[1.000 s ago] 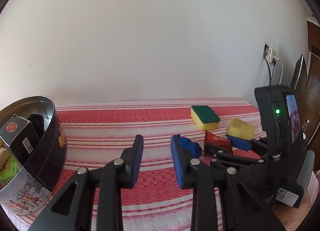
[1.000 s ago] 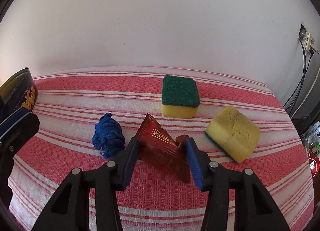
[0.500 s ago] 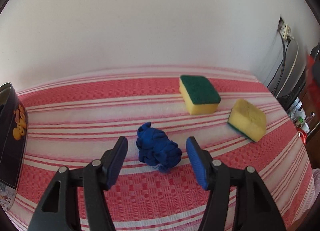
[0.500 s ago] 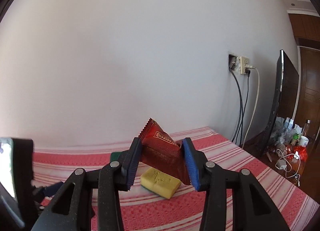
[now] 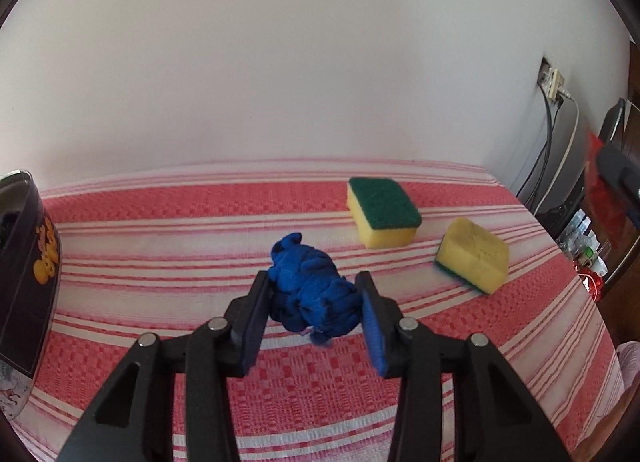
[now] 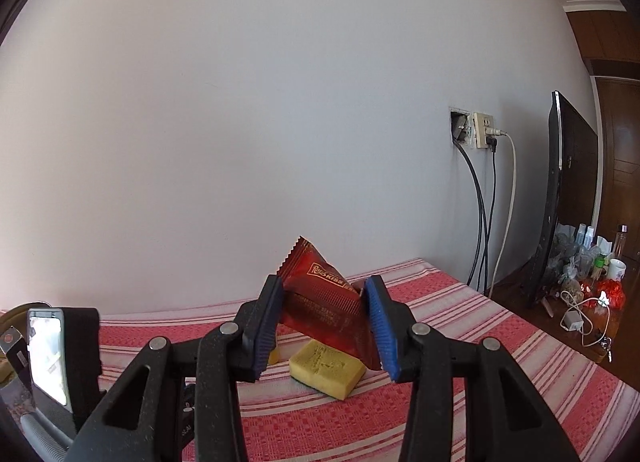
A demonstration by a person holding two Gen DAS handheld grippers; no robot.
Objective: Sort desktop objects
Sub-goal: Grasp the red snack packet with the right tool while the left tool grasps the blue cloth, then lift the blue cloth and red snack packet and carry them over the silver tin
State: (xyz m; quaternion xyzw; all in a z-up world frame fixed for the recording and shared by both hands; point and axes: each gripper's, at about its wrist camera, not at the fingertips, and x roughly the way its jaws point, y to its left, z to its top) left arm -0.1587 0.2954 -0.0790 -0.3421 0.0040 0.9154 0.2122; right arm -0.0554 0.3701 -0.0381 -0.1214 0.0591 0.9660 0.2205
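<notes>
Left wrist view has the left gripper (image 5: 314, 316) just closing round the blue cloth wad (image 5: 312, 294) on the desk (image 5: 160, 262), right gripper (image 6: 324, 326) pinching the red snack packet (image 6: 324, 302), so next is probably lift and bin both.

Wall (image 6: 240, 102): plain white, evenly lit.
Socket (image 6: 482, 130): cables plugged in, far right.
Tablecloth (image 5: 160, 262): red-and-white striped.

The dark round tin with orange print (image 5: 38, 262), left of the left gripper's fingers, is cut by the frame edge. A blurred red-and-black shape (image 5: 608, 186) sits far right. Behind the right gripper's fingers, the red foil snack packet (image 6: 326, 304) hides part of the yellow sponge (image 6: 326, 370).
</notes>
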